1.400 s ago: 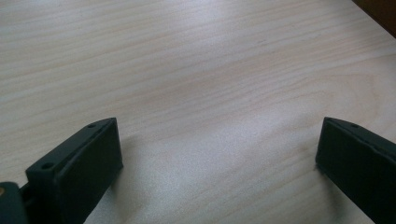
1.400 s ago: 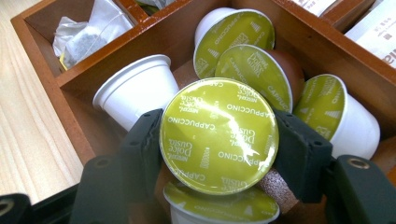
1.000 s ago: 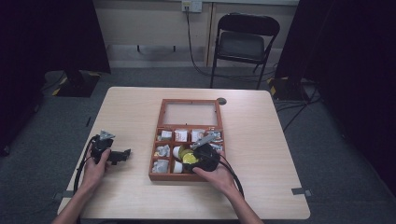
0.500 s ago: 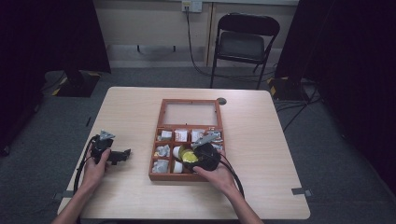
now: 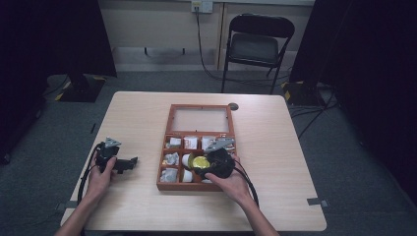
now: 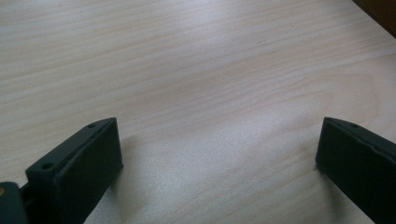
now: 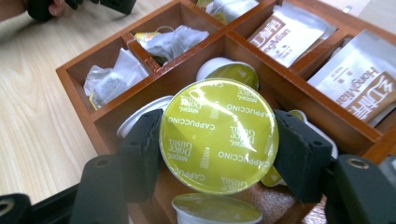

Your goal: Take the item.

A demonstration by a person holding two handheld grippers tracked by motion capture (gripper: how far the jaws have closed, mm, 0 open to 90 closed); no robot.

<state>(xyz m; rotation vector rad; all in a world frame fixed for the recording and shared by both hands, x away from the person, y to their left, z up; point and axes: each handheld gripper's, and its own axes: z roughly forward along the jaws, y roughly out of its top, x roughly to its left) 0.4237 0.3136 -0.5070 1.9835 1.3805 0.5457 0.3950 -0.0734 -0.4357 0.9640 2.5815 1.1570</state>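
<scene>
A wooden compartment box (image 5: 198,185) (image 7: 79,70) stands mid-table with its glass lid laid open behind. My right gripper (image 5: 200,163) (image 7: 218,151) hovers over the box's front middle compartment, shut on a coffee capsule (image 7: 218,135) (image 5: 200,161) with a yellow-green foil lid that reads cappuccino. More capsules (image 7: 227,72) lie in the compartments beneath it. Tea bags (image 7: 175,39) and sachets (image 7: 287,32) fill the neighbouring compartments. My left gripper (image 5: 132,163) (image 6: 219,154) rests on the bare table left of the box, jaws wide open with nothing between them.
The table (image 5: 137,118) has free room to the left, right and front of the box. A small dark disc (image 5: 233,106) lies near the far edge. A folding chair (image 5: 255,46) stands behind the table.
</scene>
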